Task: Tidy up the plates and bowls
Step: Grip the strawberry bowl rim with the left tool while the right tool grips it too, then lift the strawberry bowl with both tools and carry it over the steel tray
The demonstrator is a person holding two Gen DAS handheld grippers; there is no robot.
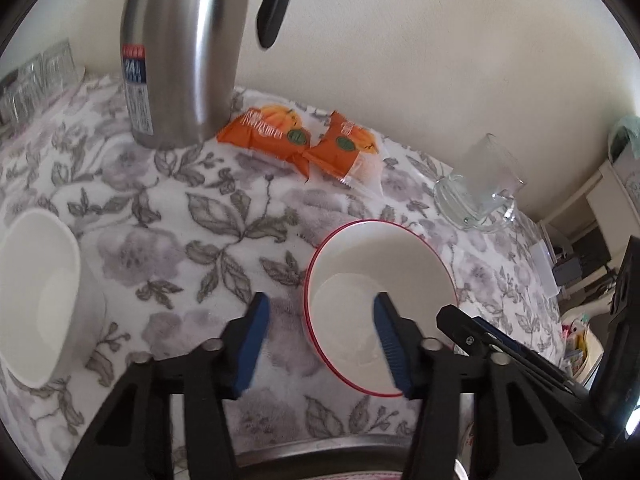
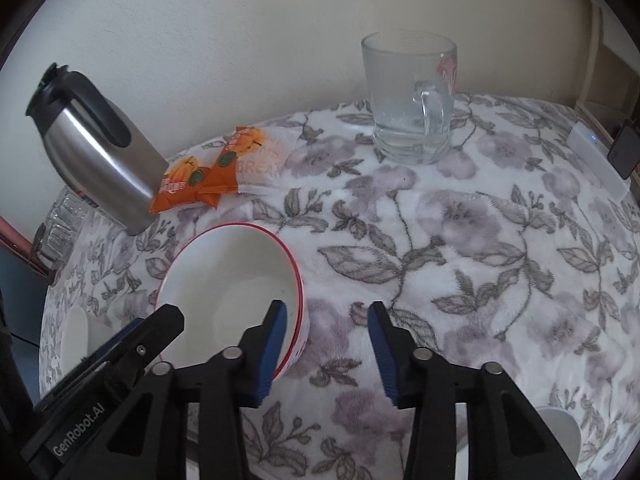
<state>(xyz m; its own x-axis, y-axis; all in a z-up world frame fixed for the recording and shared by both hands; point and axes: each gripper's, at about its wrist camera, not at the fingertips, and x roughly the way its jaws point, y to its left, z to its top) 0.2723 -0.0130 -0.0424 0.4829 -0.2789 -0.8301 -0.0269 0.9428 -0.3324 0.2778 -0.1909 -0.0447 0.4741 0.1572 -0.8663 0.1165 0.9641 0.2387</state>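
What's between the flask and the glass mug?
Two orange snack packets lie between flask and glass mug; the right wrist view shows it best.

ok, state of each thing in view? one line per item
red-rimmed bowl: upright, empty, rim between both grippers' fingers
left gripper: open, astride the bowl's left wall
right gripper: open, astride the bowl's right wall
white bowl: upright, empty
glass mug: upright, empty
steel flask: standing
snack packets: sealed, lying flat

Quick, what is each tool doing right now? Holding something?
Left tool: open, straddling the bowl's left rim, not gripping yet.
Right tool: open, straddling the bowl's right rim, not gripping yet.
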